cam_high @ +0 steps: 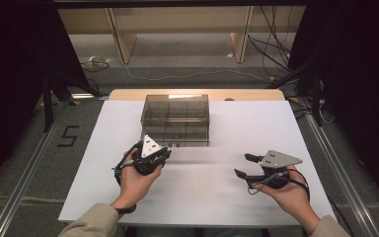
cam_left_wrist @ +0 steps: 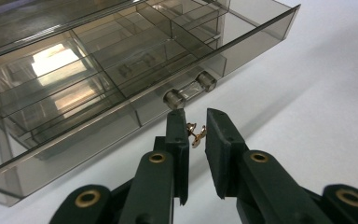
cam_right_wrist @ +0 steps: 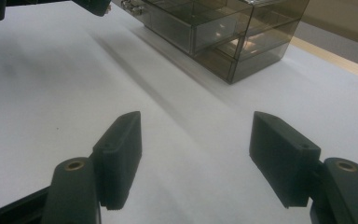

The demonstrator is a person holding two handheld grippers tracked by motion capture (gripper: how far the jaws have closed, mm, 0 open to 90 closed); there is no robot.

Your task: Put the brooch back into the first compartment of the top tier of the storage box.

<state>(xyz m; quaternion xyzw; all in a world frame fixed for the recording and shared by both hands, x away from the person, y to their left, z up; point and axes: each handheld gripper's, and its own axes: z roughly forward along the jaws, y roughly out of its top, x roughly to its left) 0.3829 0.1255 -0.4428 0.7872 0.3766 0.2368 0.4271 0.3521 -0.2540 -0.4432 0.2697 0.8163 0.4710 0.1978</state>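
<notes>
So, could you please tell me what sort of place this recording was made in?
Probably a lab recording station: a white-covered table between aluminium rails, loose cables on the floor, a taped number marker, and dark curtains alongside.

White tabletop (cam_high: 276,128), matte, with a pale wooden edge (cam_high: 128,94) along the far side. Grey floor (cam_high: 15,148) around it. Dark "5" (cam_high: 67,136) marked on the floor to the left. Metal rail (cam_high: 24,182) on the floor at the left, a second rail (cam_high: 345,173) at the right. Light wooden frame (cam_high: 123,42) with two slanted legs at the back. White cable (cam_high: 177,76) snaking across the floor in front of it; black cables (cam_high: 271,44) bundled at back right. Black curtain (cam_high: 10,74) on the left, dark stand leg (cam_high: 47,98) beside it.
</notes>
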